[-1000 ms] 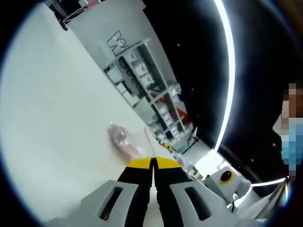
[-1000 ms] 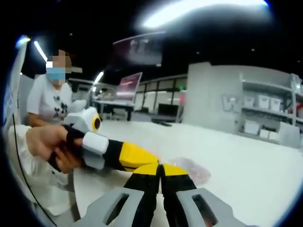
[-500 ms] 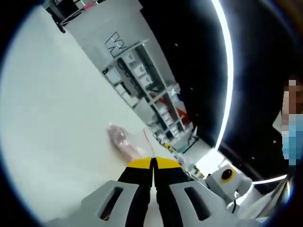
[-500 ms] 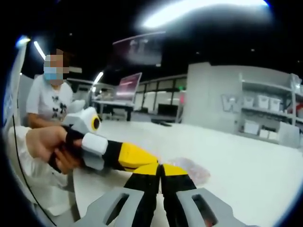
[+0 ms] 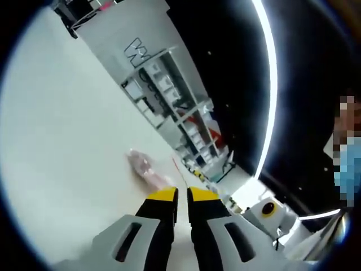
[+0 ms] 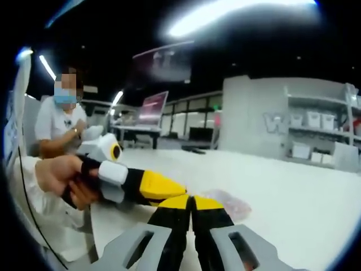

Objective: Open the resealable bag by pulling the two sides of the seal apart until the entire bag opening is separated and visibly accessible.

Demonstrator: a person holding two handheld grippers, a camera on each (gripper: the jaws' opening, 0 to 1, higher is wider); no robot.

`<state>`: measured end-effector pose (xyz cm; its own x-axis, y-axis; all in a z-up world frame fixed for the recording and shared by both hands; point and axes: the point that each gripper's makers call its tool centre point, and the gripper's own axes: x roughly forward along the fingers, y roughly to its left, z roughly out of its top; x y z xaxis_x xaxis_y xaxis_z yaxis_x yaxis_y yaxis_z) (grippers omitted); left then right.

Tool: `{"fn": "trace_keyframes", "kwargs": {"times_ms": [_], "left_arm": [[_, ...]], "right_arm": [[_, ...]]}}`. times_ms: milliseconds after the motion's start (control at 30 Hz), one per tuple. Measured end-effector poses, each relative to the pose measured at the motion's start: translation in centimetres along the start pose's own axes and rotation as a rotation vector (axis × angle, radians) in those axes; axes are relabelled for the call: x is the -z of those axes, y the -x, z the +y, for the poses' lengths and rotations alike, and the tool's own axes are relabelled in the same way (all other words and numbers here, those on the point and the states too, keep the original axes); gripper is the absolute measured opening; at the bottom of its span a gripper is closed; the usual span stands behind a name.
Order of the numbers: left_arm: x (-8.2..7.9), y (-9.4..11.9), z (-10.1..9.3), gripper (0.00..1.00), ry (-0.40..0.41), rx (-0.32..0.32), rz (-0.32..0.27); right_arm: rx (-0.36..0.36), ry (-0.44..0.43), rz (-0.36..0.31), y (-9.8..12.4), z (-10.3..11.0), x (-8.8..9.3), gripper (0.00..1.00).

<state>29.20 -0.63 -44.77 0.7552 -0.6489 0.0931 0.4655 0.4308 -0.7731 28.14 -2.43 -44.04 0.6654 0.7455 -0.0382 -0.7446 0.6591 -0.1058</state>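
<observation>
The resealable bag lies on the white desk, pinkish contents showing through the clear plastic, just beyond both sets of yellow tips. In the left gripper view the left claw stands with a narrow gap between its jaws, nothing between them. In the right gripper view the right claw is pressed closed, tips meeting, the bag just past them; whether it pinches the plastic I cannot tell. A hand holds the left claw's handle, its tips beside the right claw's.
</observation>
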Motion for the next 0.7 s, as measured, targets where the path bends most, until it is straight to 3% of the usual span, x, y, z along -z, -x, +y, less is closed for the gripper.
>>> {"fn": "trace_keyframes", "kwargs": {"times_ms": [433, 700], "left_arm": [[0.34, -0.26, -0.02, 0.07, -0.030, -0.001, 0.022], [0.77, -0.27, -0.14, 0.02, -0.032, 0.004, 0.039]], "right_arm": [[-0.020, 0.000, 0.008, -0.06, 0.31, 0.14, 0.00], [-0.011, 0.018, 0.022, -0.01, 0.28, 0.39, 0.00]]}}
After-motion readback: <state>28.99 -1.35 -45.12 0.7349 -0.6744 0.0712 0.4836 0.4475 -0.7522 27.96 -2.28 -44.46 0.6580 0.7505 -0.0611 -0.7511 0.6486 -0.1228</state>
